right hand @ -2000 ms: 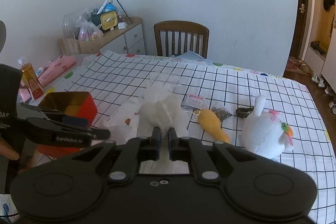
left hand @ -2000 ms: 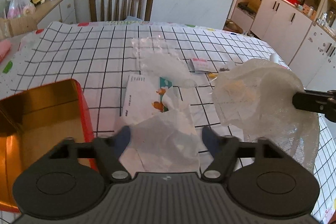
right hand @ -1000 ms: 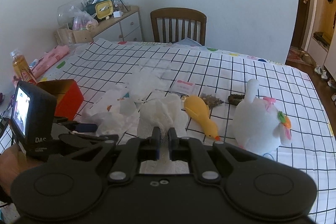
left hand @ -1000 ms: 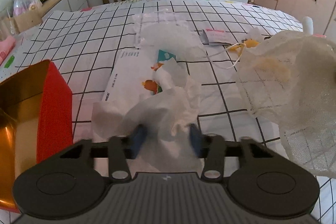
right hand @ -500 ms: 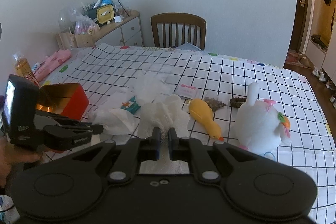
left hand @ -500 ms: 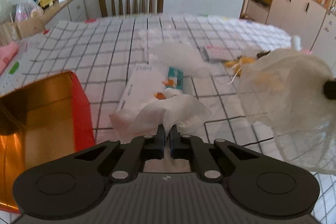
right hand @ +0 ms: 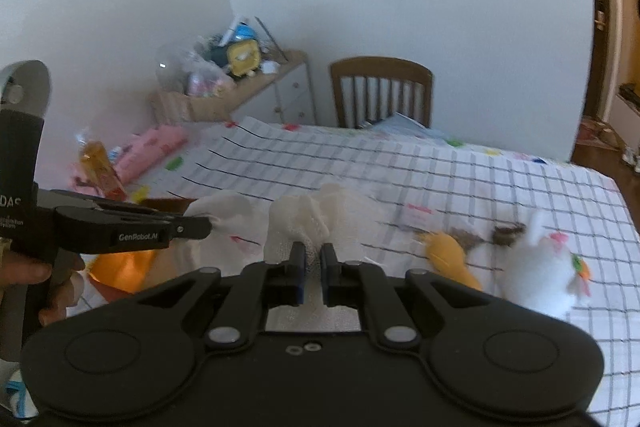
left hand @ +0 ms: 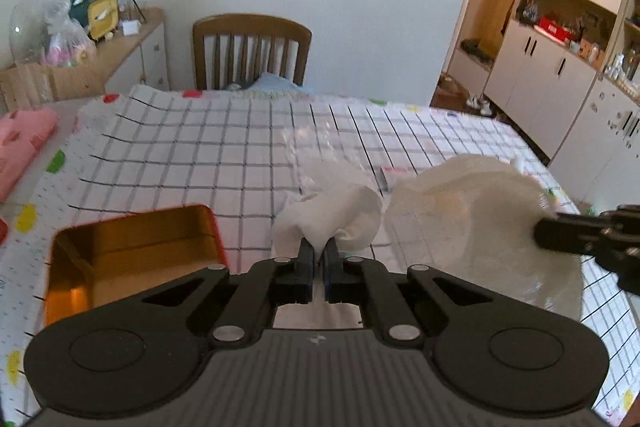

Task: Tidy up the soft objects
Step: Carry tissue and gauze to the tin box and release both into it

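Tissue (left hand: 332,213) lifted off table, bunched upward in left gripper (left hand: 316,251).

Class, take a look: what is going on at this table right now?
A person is tidying soft things with a hand-held tool in each hand. The left tool is shut on a crumpled white tissue, lifted above the checked tablecloth near an open red tin. The right tool is shut on a white mesh cloth. A yellow duck toy and white plush bunny lie on the table.

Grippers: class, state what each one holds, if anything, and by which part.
Left gripper: shut on the tissue, pinched at its bunched lower edge. Right gripper: shut on the mesh cloth, pinched at a gathered fold.
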`<state>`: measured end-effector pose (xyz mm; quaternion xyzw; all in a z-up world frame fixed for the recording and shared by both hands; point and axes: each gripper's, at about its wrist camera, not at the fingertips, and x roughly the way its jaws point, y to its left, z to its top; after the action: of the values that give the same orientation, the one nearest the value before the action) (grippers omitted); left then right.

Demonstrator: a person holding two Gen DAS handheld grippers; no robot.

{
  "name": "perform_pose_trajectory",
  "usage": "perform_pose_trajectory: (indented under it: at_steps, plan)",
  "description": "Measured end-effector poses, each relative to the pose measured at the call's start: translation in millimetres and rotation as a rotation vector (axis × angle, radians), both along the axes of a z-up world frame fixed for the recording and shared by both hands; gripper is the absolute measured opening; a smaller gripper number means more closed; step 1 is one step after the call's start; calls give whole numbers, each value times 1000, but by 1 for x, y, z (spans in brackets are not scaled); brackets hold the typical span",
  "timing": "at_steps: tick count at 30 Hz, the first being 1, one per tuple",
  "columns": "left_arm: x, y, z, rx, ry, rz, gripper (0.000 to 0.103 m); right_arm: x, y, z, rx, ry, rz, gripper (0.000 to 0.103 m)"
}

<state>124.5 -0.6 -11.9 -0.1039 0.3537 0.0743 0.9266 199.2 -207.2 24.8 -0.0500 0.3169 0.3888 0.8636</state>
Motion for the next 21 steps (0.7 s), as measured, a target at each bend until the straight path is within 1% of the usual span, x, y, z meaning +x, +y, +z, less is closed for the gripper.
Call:
perform_pose_trajectory:
  at_steps: [6, 13, 17, 21]
  plan:
    - [-20, 31, 25, -2, -35, 42, 5, -13, 39, 15, 28, -18, 69, 8]
    - [-37, 69, 49, 1, -81, 98, 5, -31, 92, 22, 31, -48, 158, 8]
    - [-45, 86, 68, 23, -120, 120, 5, -37, 119, 28, 39, -65, 194, 8]
    - [-46, 98, 75, 38, -127, 127, 5, -35, 142, 34, 40, -66, 220, 8]
